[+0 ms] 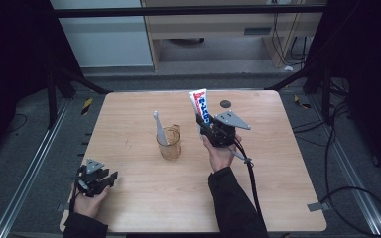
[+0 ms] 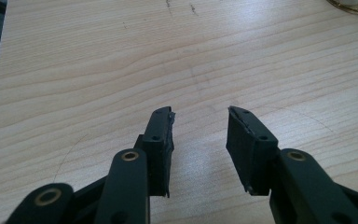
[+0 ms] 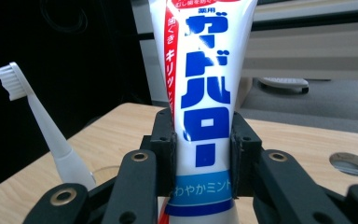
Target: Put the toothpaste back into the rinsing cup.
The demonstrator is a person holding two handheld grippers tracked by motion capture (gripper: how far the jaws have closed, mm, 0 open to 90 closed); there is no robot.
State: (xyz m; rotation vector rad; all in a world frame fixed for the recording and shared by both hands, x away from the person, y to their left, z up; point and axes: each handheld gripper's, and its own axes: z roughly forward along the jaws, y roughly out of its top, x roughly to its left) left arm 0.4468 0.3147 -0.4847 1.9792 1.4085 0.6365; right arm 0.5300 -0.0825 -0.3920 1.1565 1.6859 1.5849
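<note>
1. The right gripper (image 1: pixel 204 120) was clamped on the toothpaste tube (image 1: pixel 200 105), which stood upright between its jaws, lifted off the table (image 1: pixel 144 198) just right of the glass cup (image 1: pixel 169 143).
2. A toothbrush (image 1: pixel 158 127) leaned in that cup, head up.
3. The left gripper (image 1: pixel 110 178), well left of the cup and nearer the person, rested with jaws apart on nothing.
4. A dark round hole (image 1: pixel 225 104) lay beyond the cup.

White toothpaste tube (image 1: pixel 200 105), blue/red print, upright, held above table.
</note>
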